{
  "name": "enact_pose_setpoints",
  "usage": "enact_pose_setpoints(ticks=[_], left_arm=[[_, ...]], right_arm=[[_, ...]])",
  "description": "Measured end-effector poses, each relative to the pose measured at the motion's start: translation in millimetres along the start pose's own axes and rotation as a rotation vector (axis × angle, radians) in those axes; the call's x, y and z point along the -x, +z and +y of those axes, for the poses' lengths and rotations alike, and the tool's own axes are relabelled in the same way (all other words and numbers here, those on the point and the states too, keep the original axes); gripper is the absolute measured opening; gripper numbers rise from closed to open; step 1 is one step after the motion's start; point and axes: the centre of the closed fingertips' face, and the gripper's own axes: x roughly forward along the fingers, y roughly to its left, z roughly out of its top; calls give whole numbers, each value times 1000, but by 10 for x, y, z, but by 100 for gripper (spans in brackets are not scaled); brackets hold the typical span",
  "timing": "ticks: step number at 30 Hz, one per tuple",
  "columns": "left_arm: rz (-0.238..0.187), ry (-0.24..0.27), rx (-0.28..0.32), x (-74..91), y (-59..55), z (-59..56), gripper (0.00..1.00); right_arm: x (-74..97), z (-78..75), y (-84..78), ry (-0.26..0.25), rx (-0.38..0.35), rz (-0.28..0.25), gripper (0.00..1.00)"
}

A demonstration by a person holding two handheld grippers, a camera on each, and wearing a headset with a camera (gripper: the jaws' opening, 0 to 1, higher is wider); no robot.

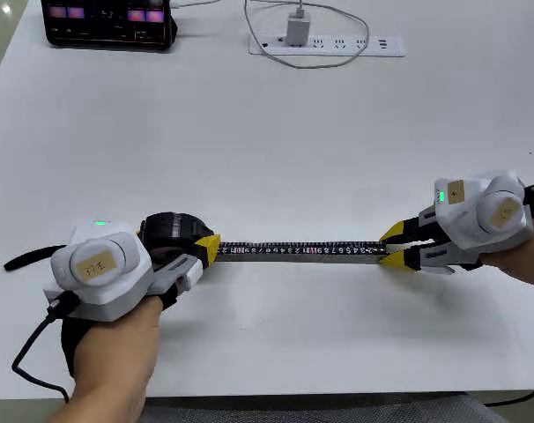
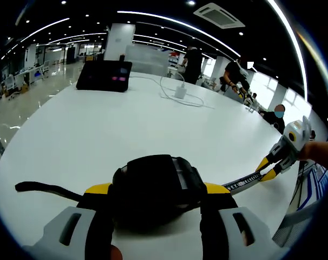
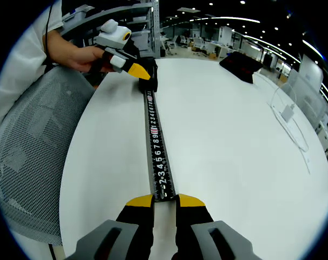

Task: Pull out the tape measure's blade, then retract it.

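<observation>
Left gripper (image 1: 202, 256) clamps the tape measure (image 1: 168, 233); right gripper (image 1: 396, 248) seemingly pinches the blade (image 1: 302, 250) at its tip; power strip (image 1: 333, 44) and tablet (image 1: 108, 21) sit well apart.

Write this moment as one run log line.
left gripper: shut on case | right gripper: shut on blade | blade: out between grippers

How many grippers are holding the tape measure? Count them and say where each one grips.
2. The left gripper is shut on the tape measure's black case; the right gripper pinches the free end of the pulled-out blade, off to the right.
</observation>
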Motion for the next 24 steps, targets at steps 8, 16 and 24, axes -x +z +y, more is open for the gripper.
enact_pose_setpoints(ticks=[8, 16, 24], left_arm=[[9, 0, -3, -2, -7, 2, 59], [21, 2, -4, -3, -7, 1, 58], [27, 2, -3, 1, -26, 4, 58]], right_arm=[[0, 2, -5, 2, 3, 0, 11], [5, 2, -6, 4, 10, 0, 11], [2, -7, -3, 5, 7, 4, 11]])
